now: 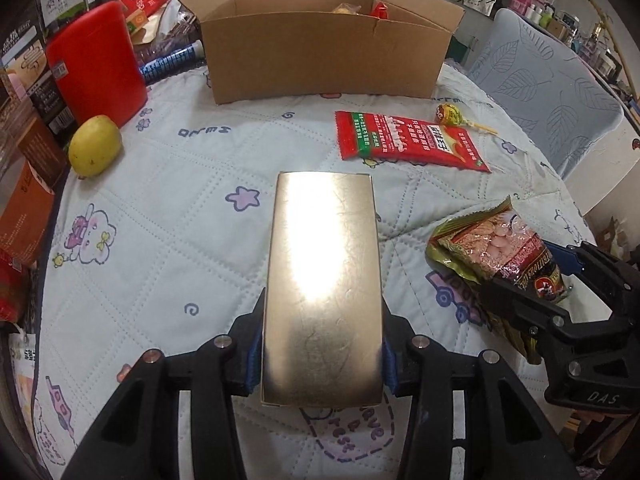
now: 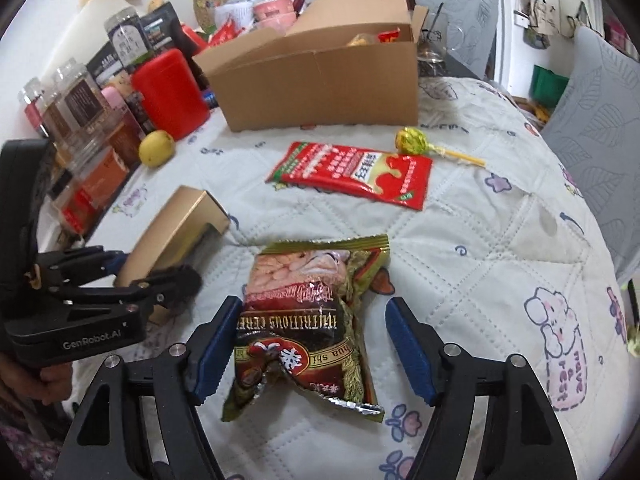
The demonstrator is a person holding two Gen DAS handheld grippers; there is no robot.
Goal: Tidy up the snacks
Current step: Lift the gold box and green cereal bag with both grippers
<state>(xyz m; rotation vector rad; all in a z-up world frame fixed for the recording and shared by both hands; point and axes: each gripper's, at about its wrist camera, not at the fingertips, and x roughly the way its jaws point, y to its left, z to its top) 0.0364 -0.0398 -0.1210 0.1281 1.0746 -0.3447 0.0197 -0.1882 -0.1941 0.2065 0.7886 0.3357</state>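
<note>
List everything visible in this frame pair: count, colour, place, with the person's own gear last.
cardboard box: 1, brown, open, far side of table
gold box: 1, gold, clamped in left gripper
cereal packet: 1, green and dark red, on cloth between right jaws
red packet: 1, mid-table
lollipop: 1, yellow-green, beside red packet
yellow fruit: 1, left
red canister: 1, left
jars and cartons: several, left edge
left gripper: black, blue pads
right gripper: jaws open
</note>
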